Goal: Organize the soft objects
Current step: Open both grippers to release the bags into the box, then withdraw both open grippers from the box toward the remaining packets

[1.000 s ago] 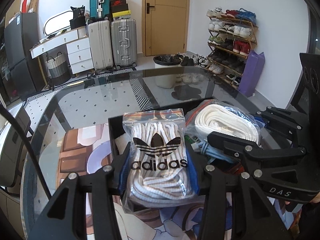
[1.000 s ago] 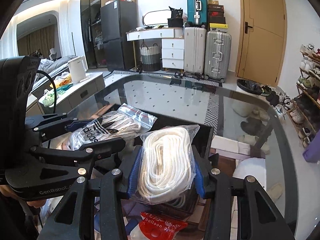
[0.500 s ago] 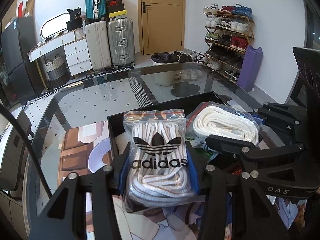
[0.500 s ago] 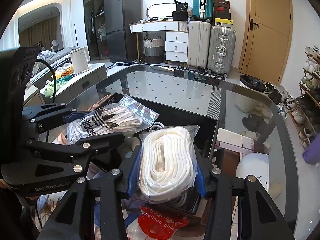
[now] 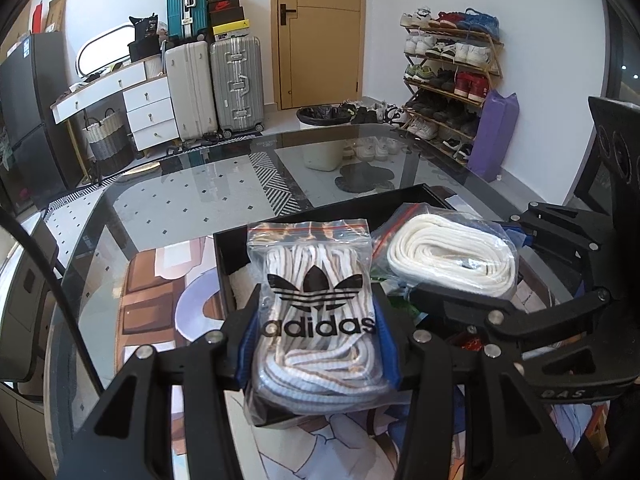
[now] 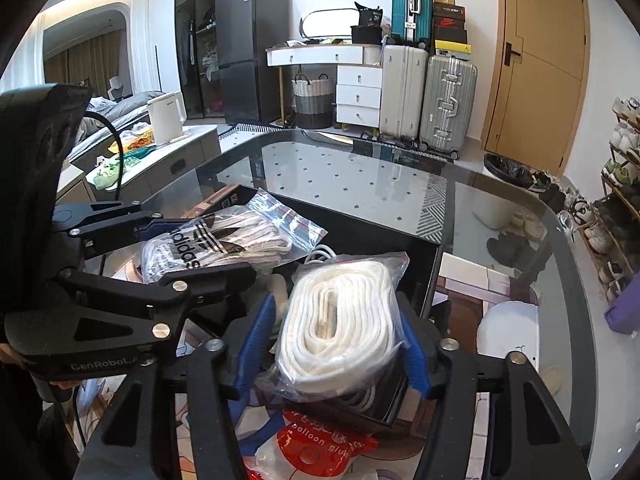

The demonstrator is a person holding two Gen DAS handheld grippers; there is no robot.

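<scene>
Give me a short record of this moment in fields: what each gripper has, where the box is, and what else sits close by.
left gripper: shut on clear zip bag of striped laces with black adidas logo
right gripper: shut on clear bag of coiled white cord
black open box: on glass table, under both bags
nearby: red balloon glue packet, in front of box

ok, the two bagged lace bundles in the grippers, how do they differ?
The adidas bag, in the left gripper, carries a black trefoil logo; the plain bag, in the right gripper, has no print showing. The adidas bag holds striped white laces, the plain bag a solid cream coil. Shared: both are clear plastic bags, each clamped between blue pads above the black tray.
</scene>
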